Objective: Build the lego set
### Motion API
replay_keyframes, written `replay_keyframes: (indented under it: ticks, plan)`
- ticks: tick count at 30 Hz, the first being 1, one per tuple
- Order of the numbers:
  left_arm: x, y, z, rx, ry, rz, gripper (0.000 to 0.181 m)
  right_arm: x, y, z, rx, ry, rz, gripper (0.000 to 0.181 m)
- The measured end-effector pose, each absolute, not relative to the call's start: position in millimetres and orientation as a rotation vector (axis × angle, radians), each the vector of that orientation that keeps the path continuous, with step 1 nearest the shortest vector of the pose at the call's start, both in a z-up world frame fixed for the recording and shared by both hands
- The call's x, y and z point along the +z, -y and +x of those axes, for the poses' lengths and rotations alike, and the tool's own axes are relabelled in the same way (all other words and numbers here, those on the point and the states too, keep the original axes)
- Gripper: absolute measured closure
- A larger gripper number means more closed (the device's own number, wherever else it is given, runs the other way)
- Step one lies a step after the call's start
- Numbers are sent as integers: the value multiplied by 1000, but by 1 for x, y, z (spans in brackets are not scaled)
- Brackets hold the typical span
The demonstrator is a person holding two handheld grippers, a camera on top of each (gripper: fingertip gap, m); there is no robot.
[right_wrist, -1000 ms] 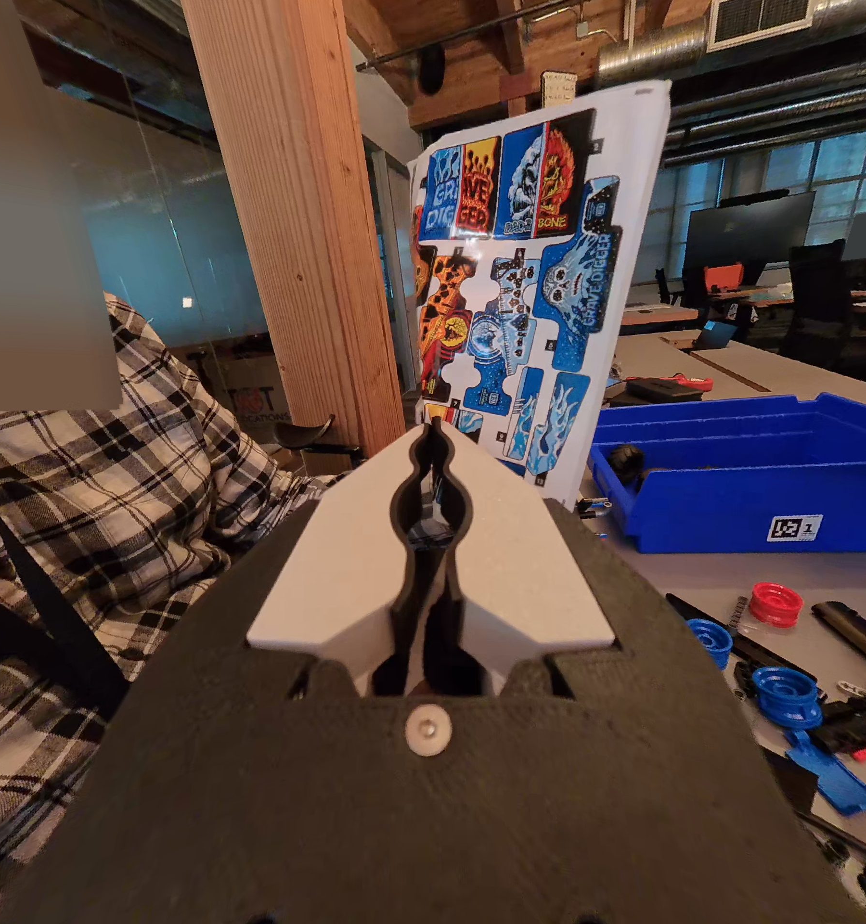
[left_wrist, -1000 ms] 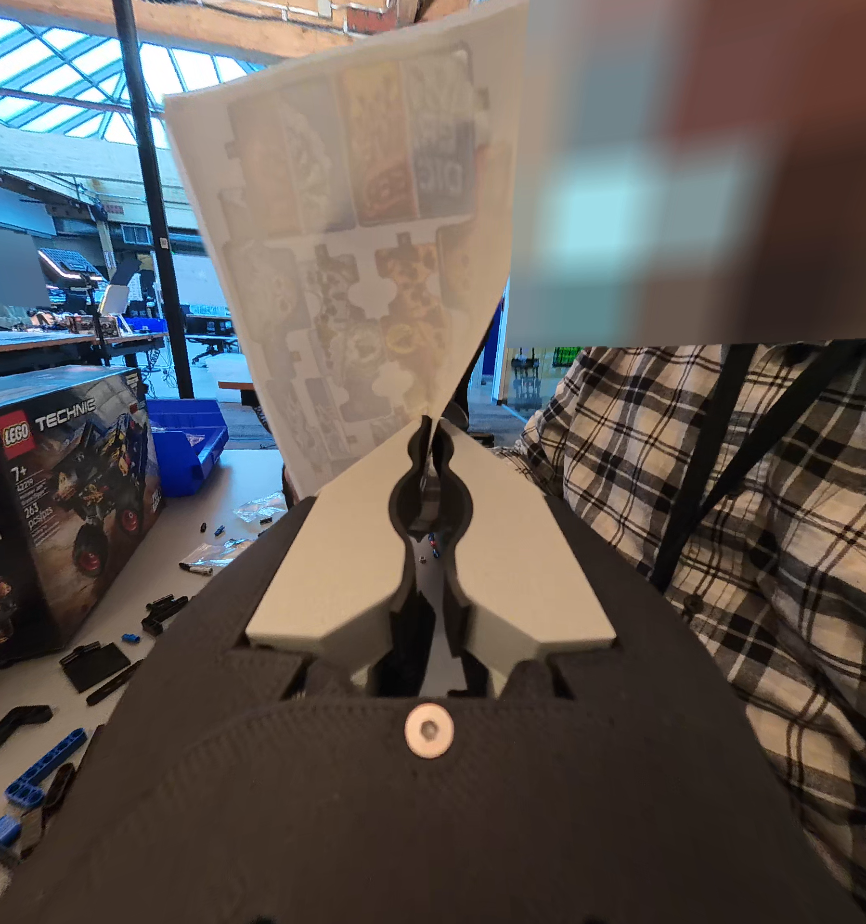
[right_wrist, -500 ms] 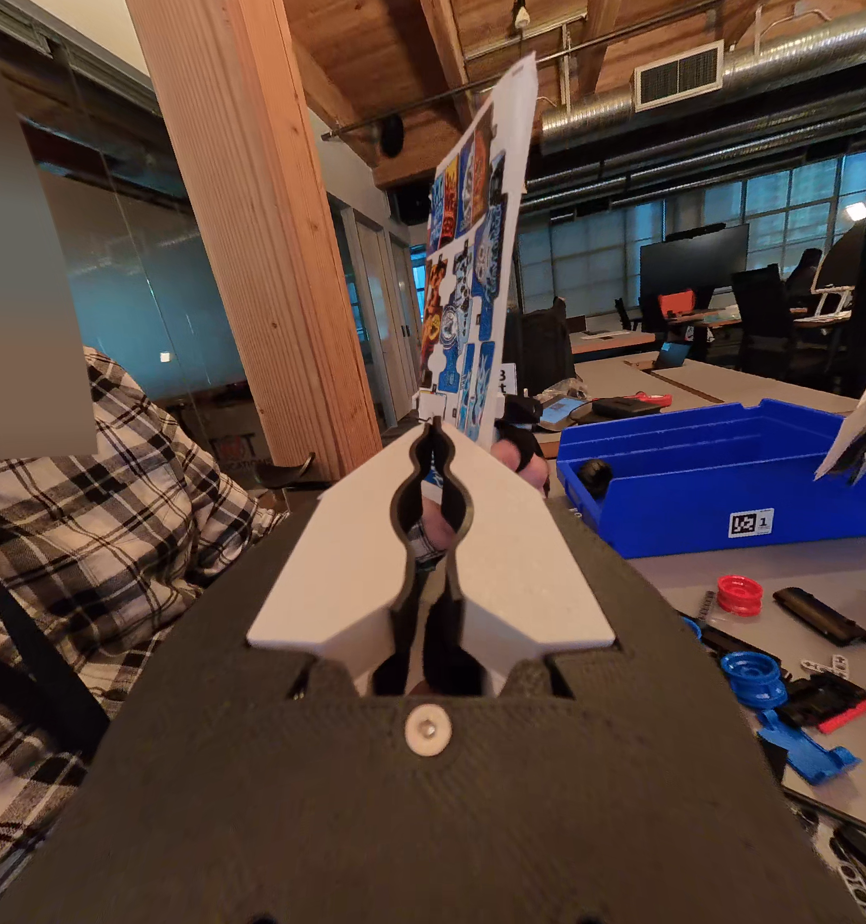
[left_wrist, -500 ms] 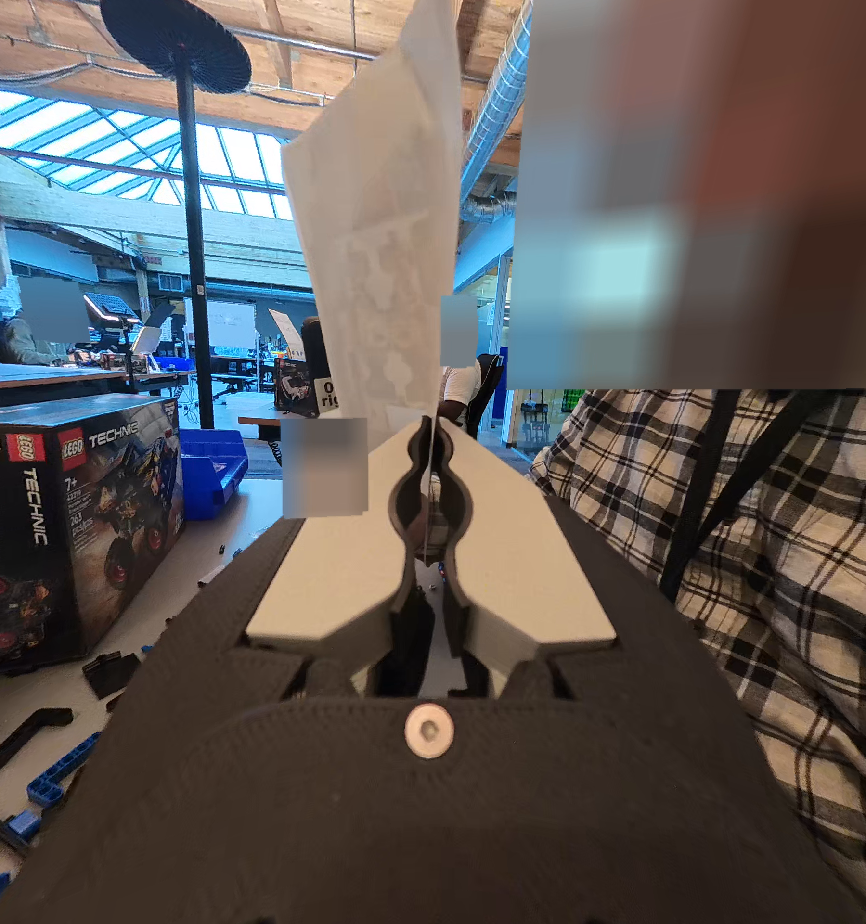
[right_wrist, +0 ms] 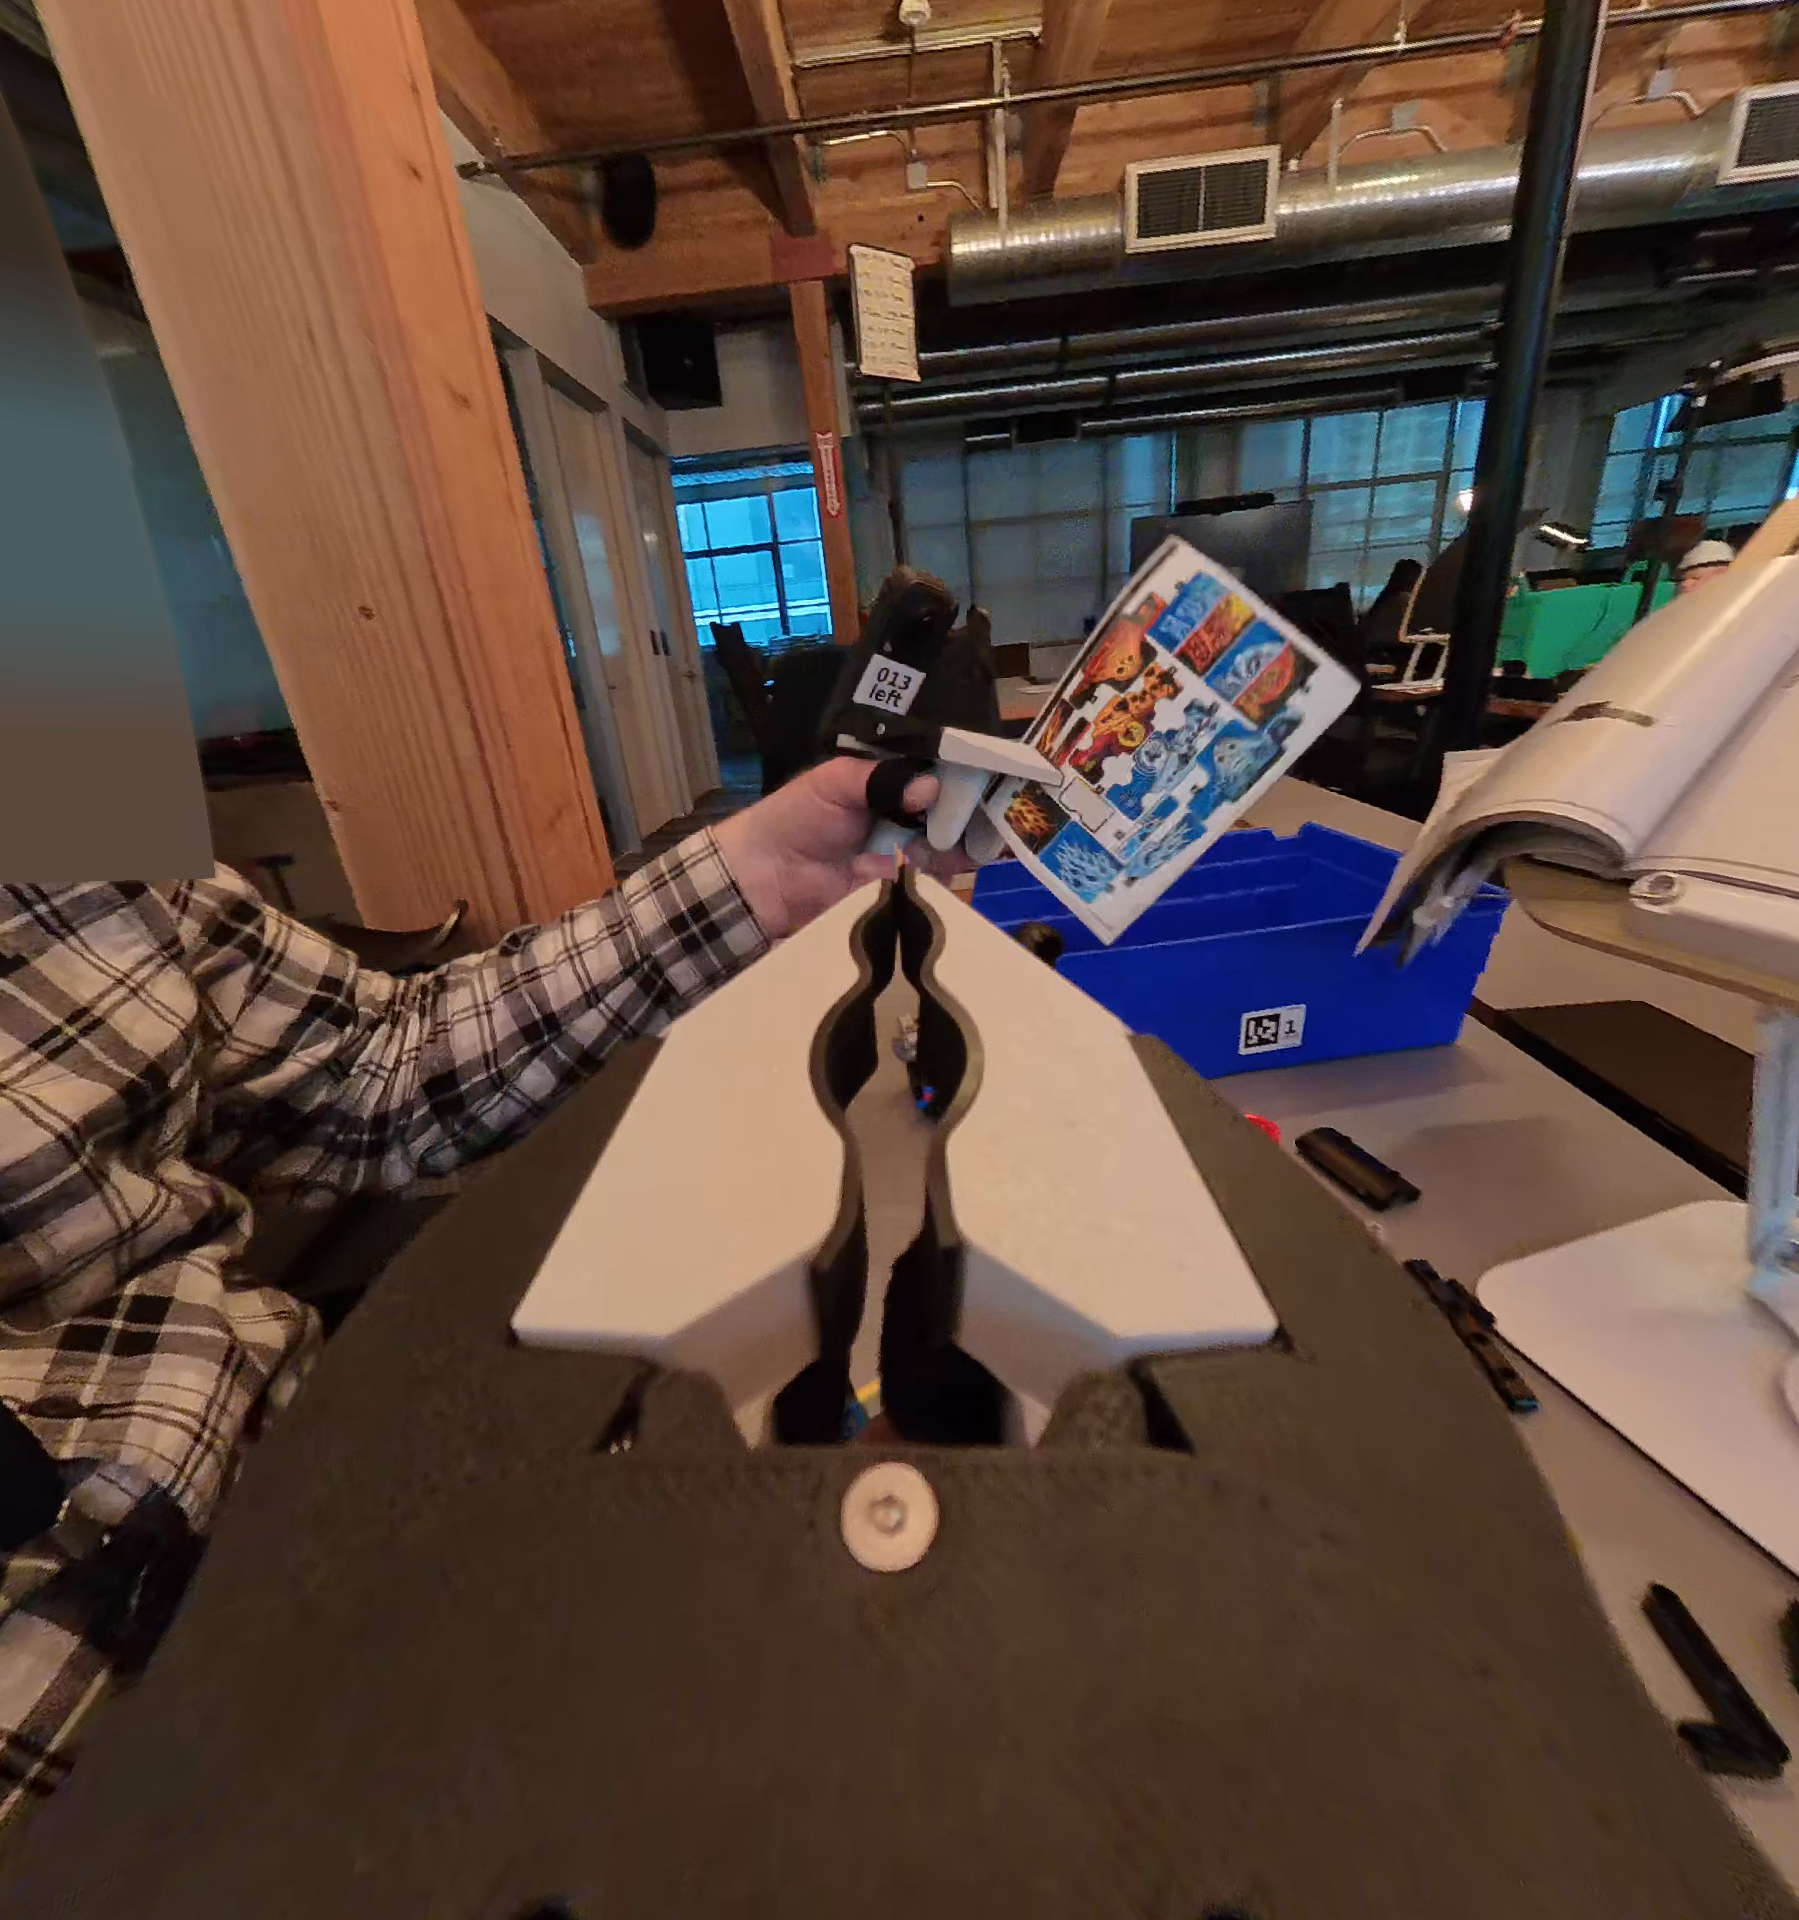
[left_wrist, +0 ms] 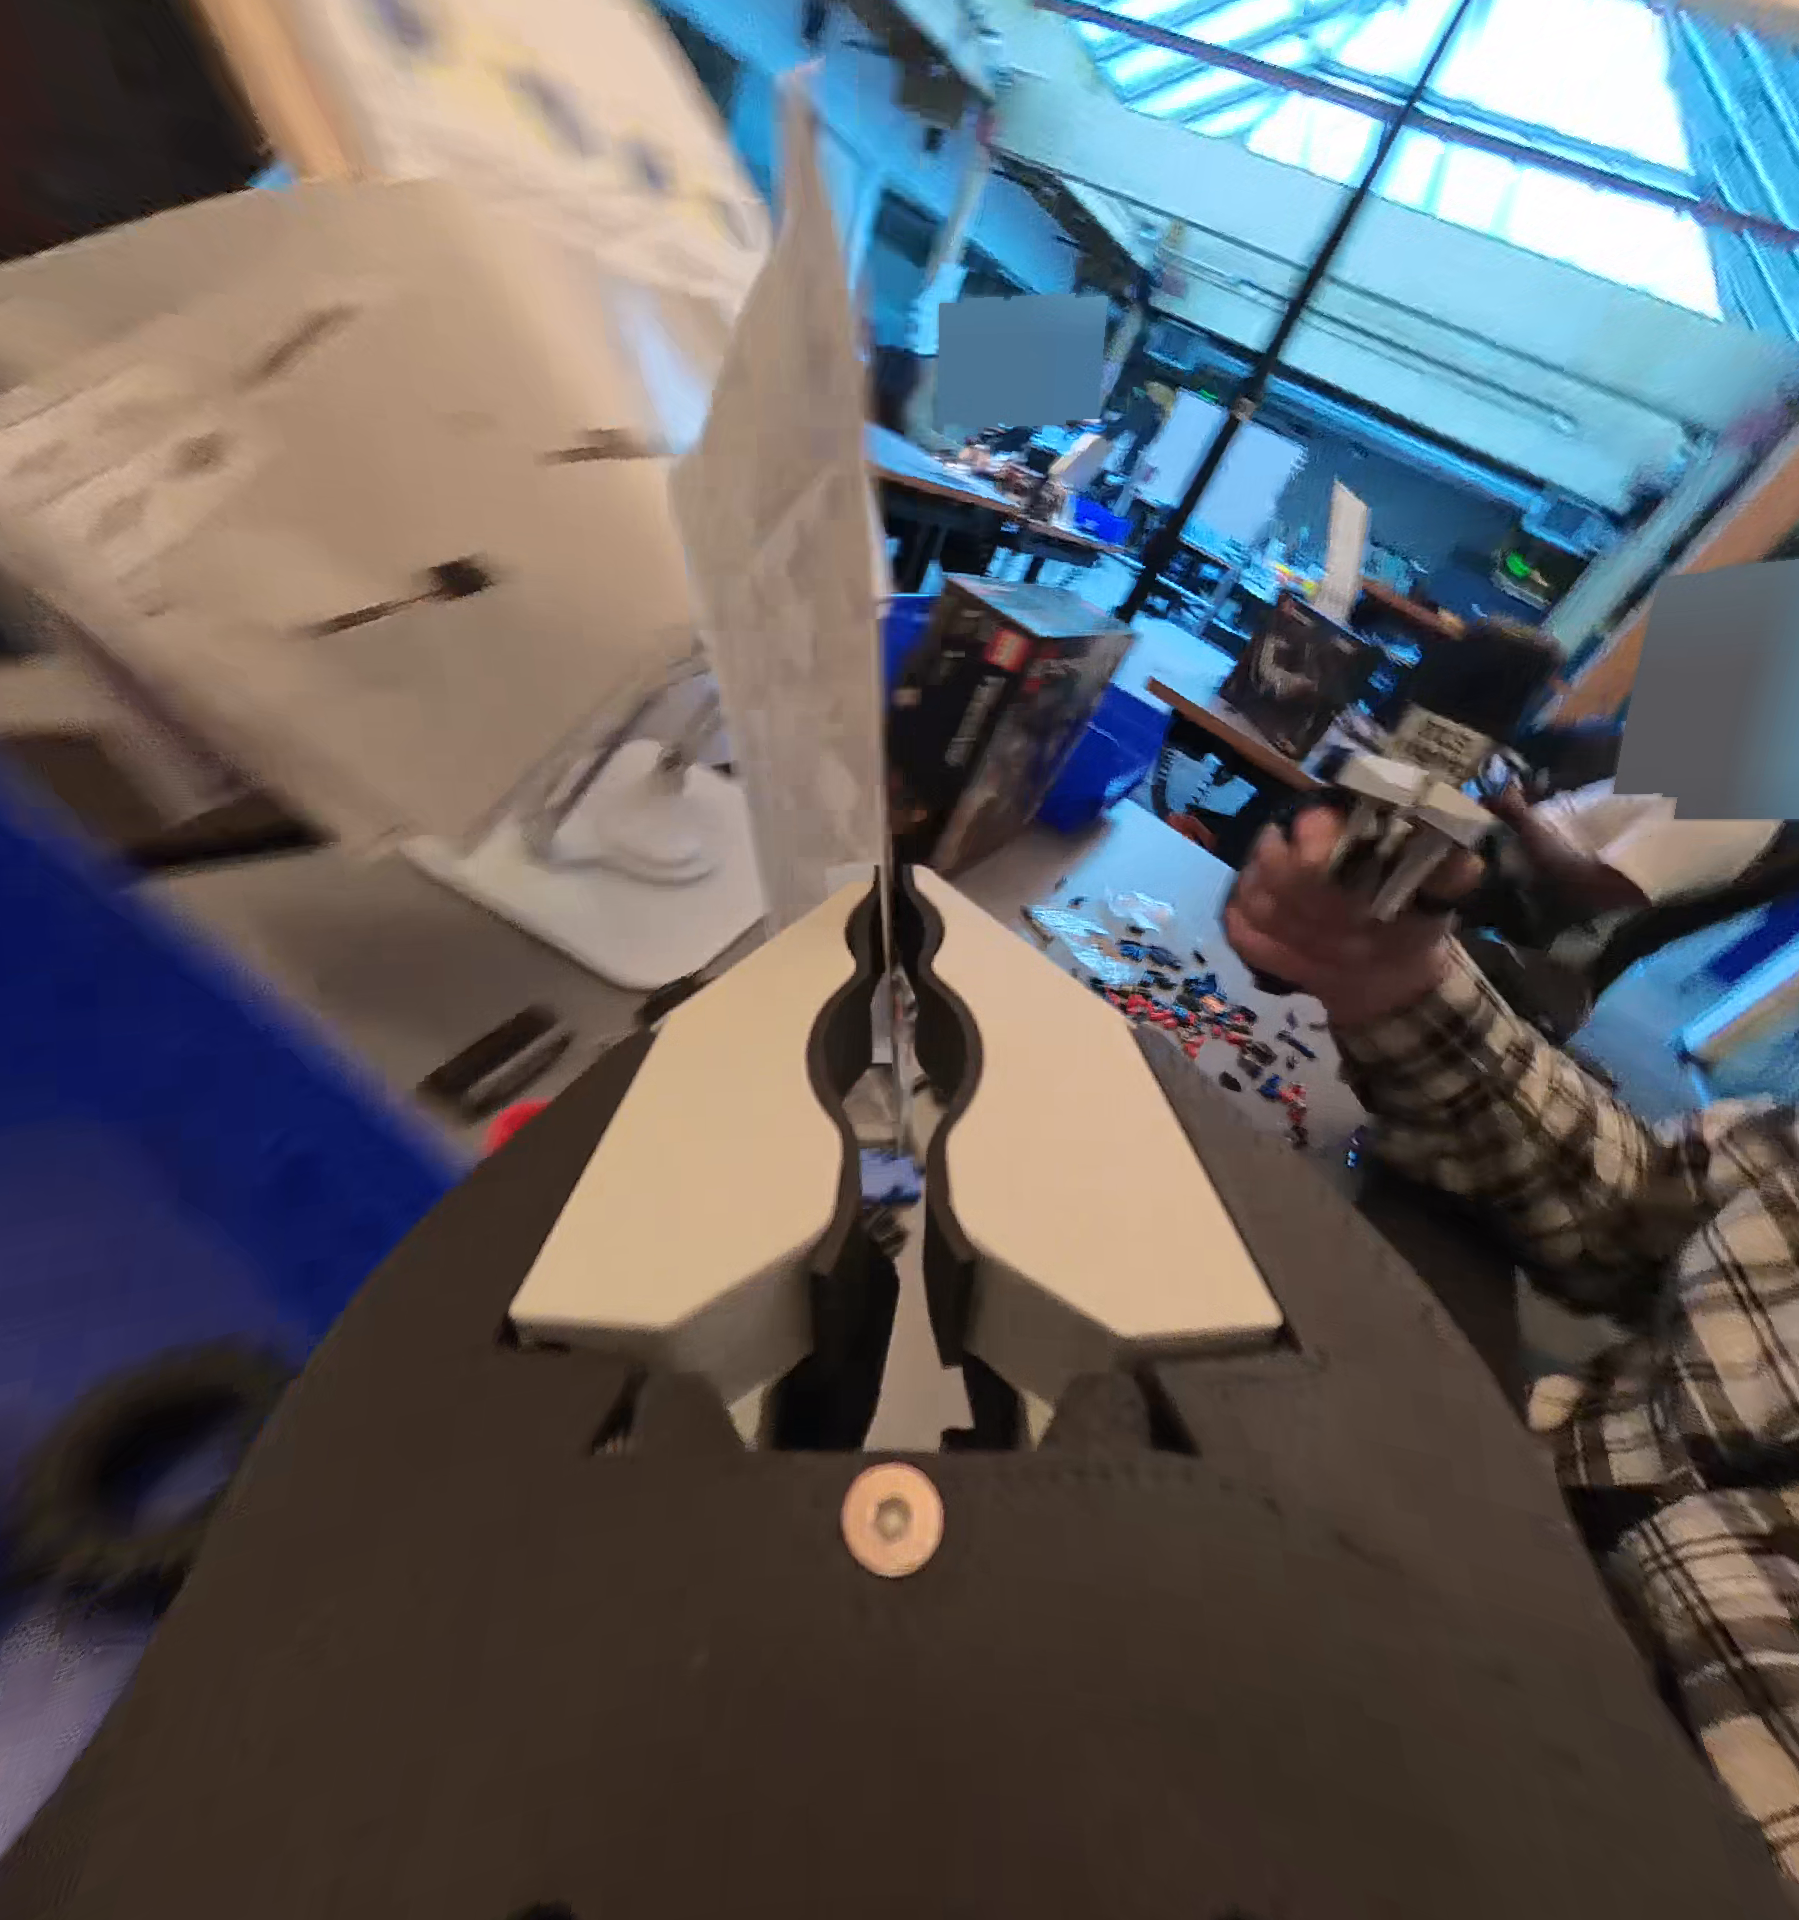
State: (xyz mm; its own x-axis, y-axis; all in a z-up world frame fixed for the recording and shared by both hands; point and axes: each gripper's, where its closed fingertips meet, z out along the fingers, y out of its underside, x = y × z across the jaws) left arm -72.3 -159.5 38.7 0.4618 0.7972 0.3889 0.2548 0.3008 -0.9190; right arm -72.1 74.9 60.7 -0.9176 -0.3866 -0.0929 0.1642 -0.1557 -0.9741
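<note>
While the grey table (right_wrist: 1560, 1153) carries most of the set, the biggest things on it are the open instruction booklet (right_wrist: 1643, 748) on its white stand (right_wrist: 1684, 1340) at the right and the blue bin (right_wrist: 1321, 966) behind it. The set's printed box (left_wrist: 999, 717) stands farther off in the left wrist view, with a scatter of small loose pieces (left_wrist: 1175, 997) on the tabletop near it.

Held clear above the bin is the sticker sheet (right_wrist: 1165, 738), printed side toward the right wrist camera. The left gripper (left_wrist: 890, 894) is clamped on its lower edge, the sheet running edge-on between the jaws. The right gripper (right_wrist: 900, 894) has its jaws pressed together with nothing between them, well apart from the sheet.

The step in hand looks like putting the sheet aside, probably in or beside the bin, though the left view is too blurred to say which way it is heading. To do it well, keep the grip near the edge so no sticker creases, lower the sheet flat, and let go only once it rests.

Open room lies over the bin and on bare table in front of it; the booklet's overhanging pages just to the right are the edge to avoid, and black parts (right_wrist: 1352, 1164) lie beneath them.
</note>
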Motion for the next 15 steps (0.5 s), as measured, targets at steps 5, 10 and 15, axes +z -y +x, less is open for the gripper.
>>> replay_keyframes:
  ticks: [5, 10, 15]
  plan:
    - [9, 230, -78, 561, 1327, -1219, 176, 50, -73, -80, -2127, -1843, -236, 181]
    - [-7, 263, -75, 732, 1488, -1229, 146, 37, -68, -84, -2115, -1951, -245, 181]
    - [22, 244, -56, 1084, 1442, -1415, 140, 20, -64, -84, -2081, -2075, -279, 181]
